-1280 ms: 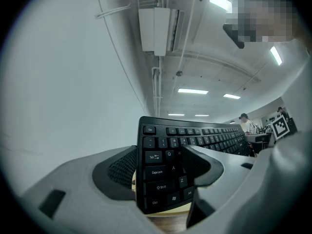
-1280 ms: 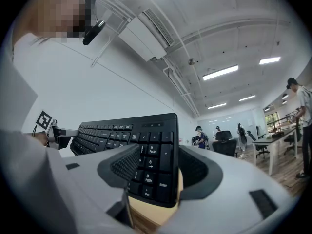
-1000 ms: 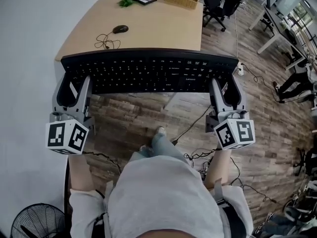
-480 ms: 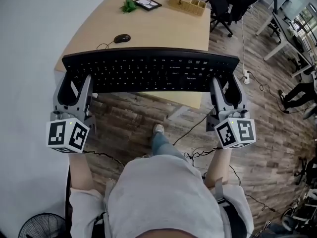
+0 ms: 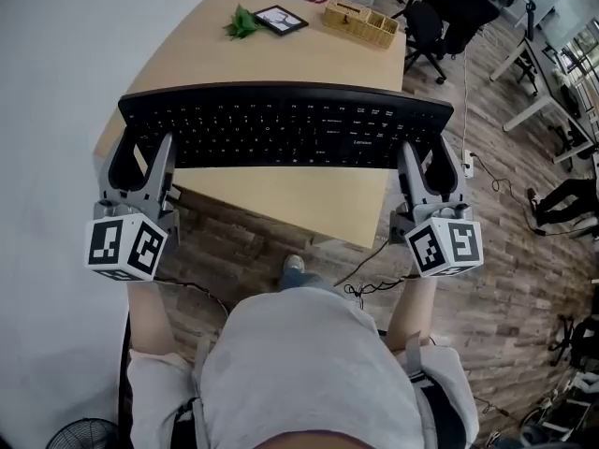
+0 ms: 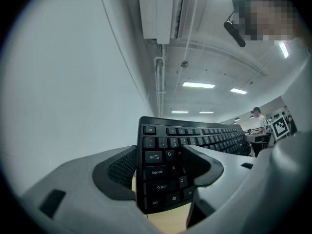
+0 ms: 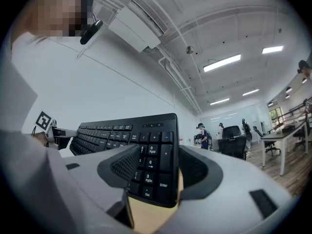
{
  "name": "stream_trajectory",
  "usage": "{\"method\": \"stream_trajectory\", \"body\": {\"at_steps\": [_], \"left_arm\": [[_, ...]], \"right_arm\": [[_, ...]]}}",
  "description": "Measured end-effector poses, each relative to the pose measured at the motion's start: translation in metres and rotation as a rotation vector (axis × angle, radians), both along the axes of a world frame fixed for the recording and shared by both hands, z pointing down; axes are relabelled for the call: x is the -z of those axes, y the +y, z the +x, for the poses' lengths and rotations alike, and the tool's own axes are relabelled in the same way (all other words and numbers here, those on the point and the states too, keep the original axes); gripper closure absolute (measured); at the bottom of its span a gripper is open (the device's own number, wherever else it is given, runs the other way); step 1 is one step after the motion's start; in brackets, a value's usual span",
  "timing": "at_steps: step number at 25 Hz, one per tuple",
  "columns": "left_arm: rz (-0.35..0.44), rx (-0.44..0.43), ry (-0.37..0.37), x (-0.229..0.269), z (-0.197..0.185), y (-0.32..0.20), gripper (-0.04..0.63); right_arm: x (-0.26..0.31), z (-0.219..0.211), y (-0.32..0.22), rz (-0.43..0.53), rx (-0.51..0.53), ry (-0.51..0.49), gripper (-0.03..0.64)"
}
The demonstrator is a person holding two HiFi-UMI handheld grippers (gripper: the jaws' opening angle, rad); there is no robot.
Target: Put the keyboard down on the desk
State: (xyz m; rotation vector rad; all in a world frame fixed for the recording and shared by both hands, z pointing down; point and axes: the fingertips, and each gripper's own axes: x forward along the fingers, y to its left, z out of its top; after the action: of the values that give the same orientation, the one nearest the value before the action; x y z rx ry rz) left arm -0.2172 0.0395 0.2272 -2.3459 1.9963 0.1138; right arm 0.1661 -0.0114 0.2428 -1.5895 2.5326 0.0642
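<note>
Keyboard (image 5: 285,127), black, full-size: gripped at both ends. Left gripper (image 5: 140,157) has its fingers closed on the Ctrl-Shift end. Right gripper (image 5: 429,162) has its fingers clamped on the number-pad end. Keyboard spans between the two grippers above the desk (image 5: 281,54) near edge, apparently clear of its surface; contact uncertain.

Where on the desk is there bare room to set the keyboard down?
Bare wood shows on the desk between the held keyboard and the near edge, and again beyond the keyboard up to the green plant, dark tablet and wooden tray. That far end is crowded. Under the keyboard is hidden.
</note>
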Motion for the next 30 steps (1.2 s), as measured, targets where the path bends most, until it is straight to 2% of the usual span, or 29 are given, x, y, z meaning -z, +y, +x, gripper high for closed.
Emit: {"method": "stream_trajectory", "body": {"at_steps": [5, 8, 17, 23, 30], "left_arm": [[-0.016, -0.005, 0.005, 0.002, 0.008, -0.097, 0.33], [-0.025, -0.004, 0.012, -0.004, 0.011, -0.129, 0.33], [-0.115, -0.034, 0.031, -0.033, -0.006, -0.189, 0.33], [-0.193, -0.096, 0.036, -0.067, -0.027, -0.245, 0.33], [-0.286, -0.168, 0.038, -0.1, -0.025, -0.285, 0.33]], "right_arm": [[0.003, 0.008, -0.095, -0.008, -0.001, 0.008, 0.376], [0.0, 0.012, -0.127, -0.019, -0.005, 0.01, 0.377], [-0.025, -0.004, -0.175, -0.094, -0.037, 0.026, 0.376], [-0.059, -0.024, -0.205, -0.166, -0.1, 0.029, 0.377], [-0.088, -0.022, -0.217, -0.26, -0.169, 0.035, 0.377]]}}
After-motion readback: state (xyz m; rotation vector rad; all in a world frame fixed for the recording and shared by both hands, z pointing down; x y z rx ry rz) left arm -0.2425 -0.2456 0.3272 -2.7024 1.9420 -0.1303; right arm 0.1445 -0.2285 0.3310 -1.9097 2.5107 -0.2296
